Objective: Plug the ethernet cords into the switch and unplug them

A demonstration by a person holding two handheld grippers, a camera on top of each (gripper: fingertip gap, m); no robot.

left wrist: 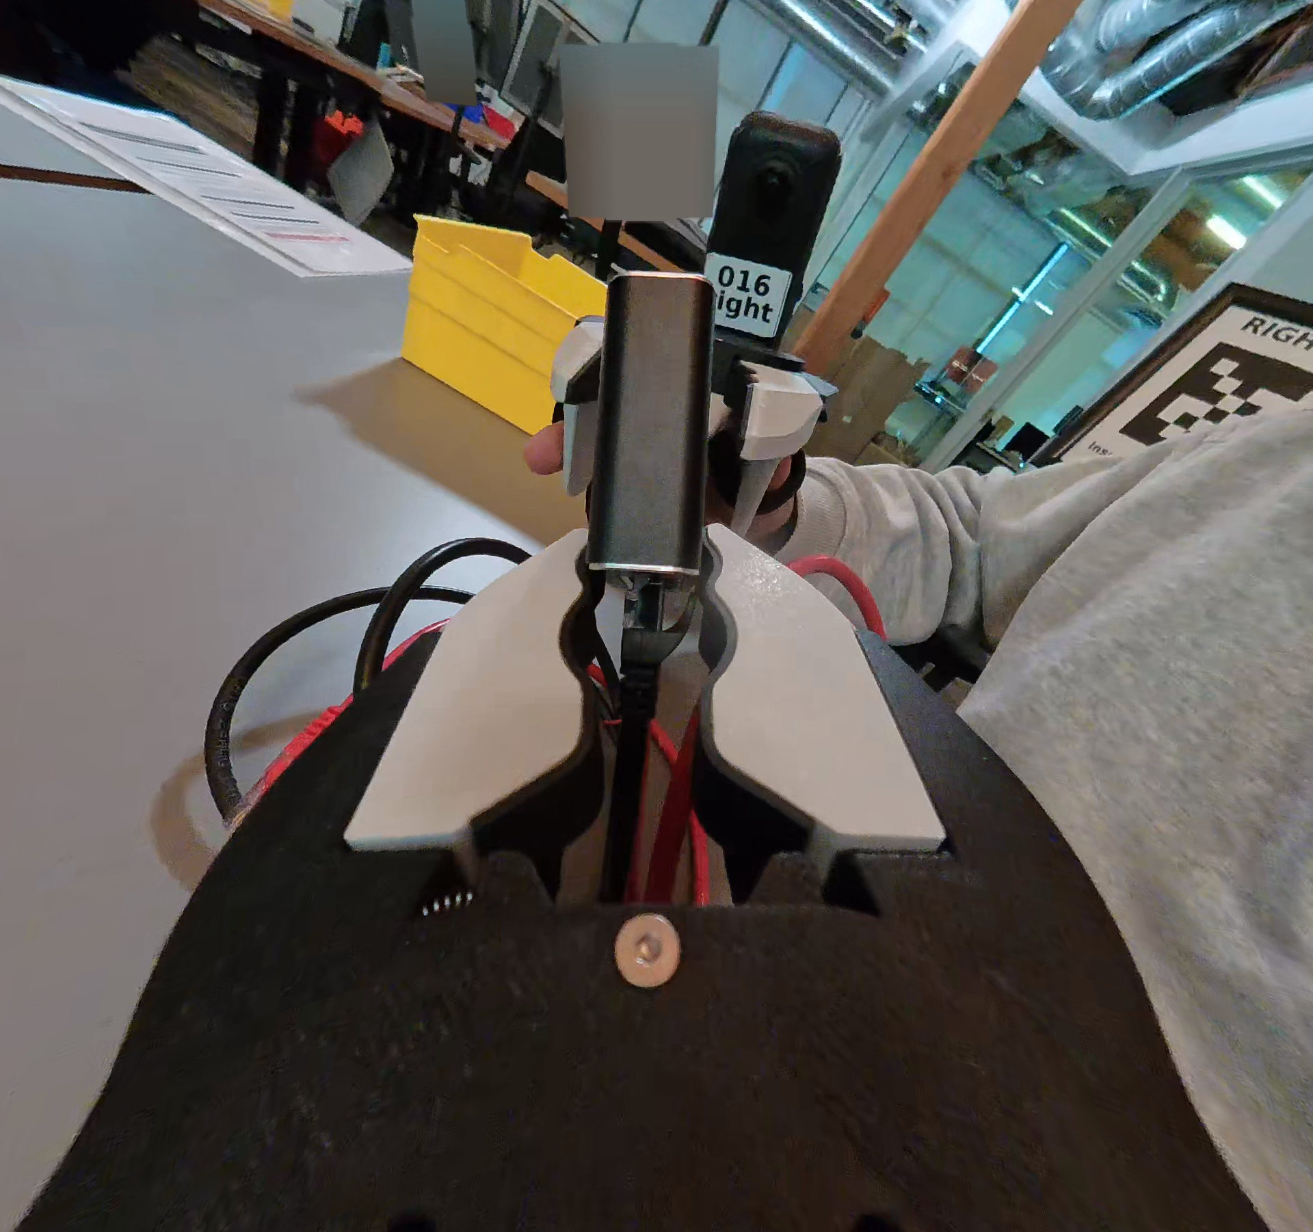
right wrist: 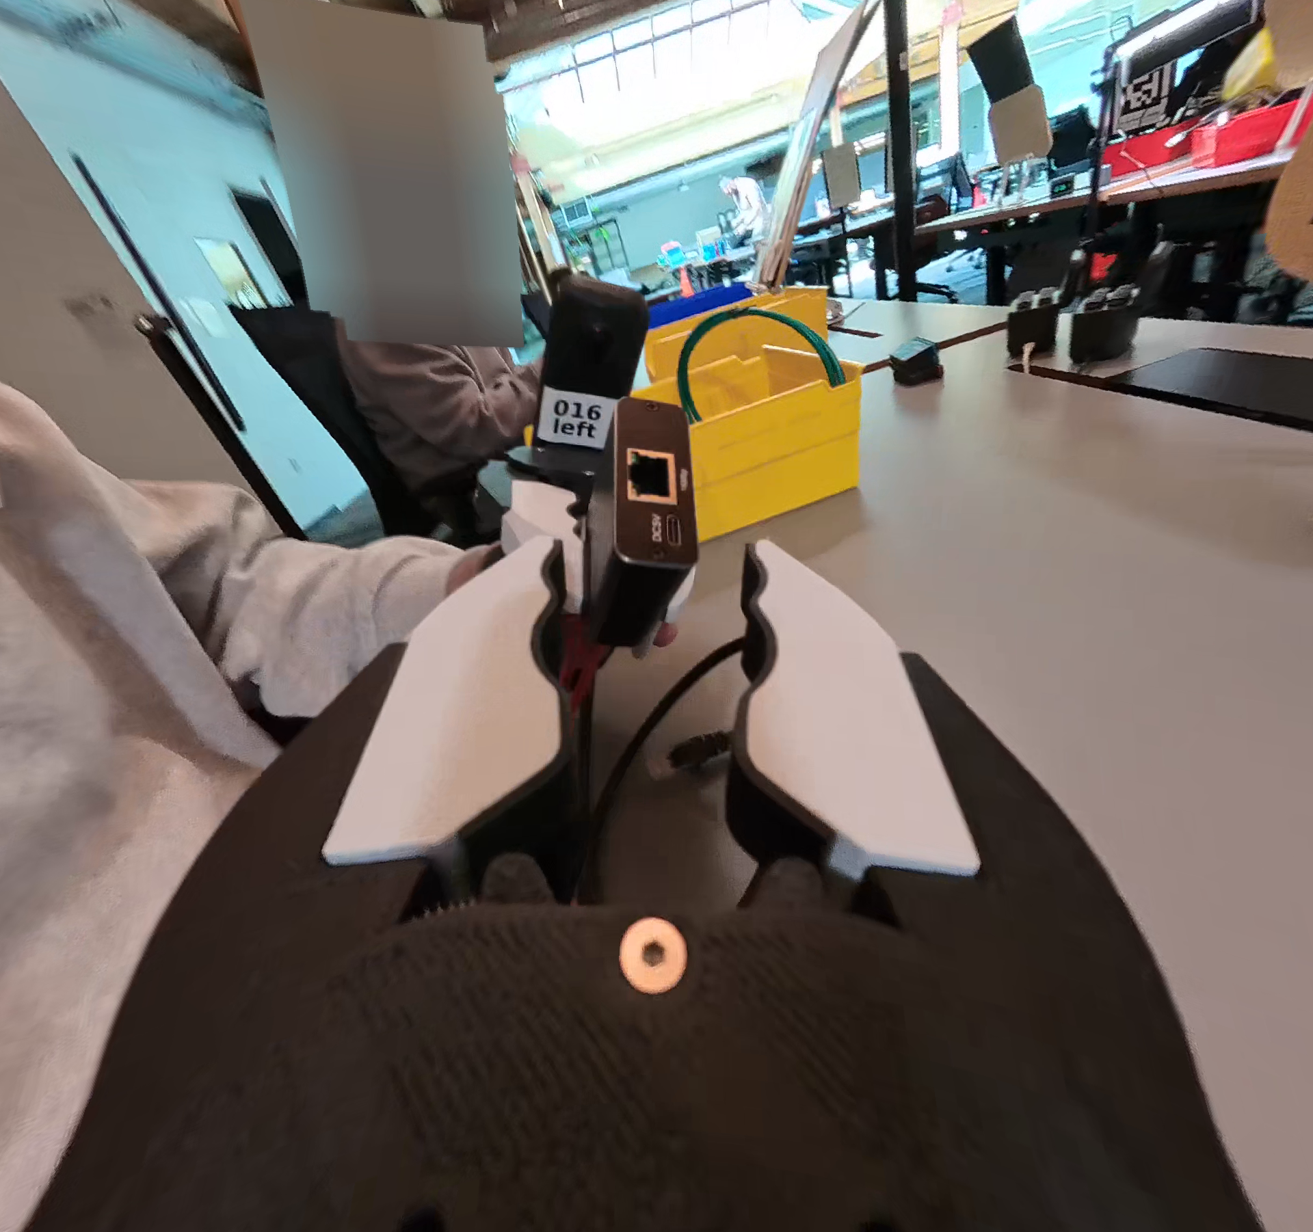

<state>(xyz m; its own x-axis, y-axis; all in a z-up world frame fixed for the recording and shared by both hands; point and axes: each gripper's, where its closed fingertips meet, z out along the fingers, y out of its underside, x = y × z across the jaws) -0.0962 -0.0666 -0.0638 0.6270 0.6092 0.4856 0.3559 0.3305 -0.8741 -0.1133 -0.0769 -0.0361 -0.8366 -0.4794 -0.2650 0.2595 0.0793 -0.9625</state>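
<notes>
Above the desk, one dark switch was clenched at its near end by the left gripper, lifted off the surface. One black cord was plugged into that end; one red cord looped beneath. Facing it, the right gripper was released, jaws apart. Two yellow bins sat towards the far edge.

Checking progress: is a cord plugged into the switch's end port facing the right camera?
No, the port on the switch shows open and empty.
</notes>
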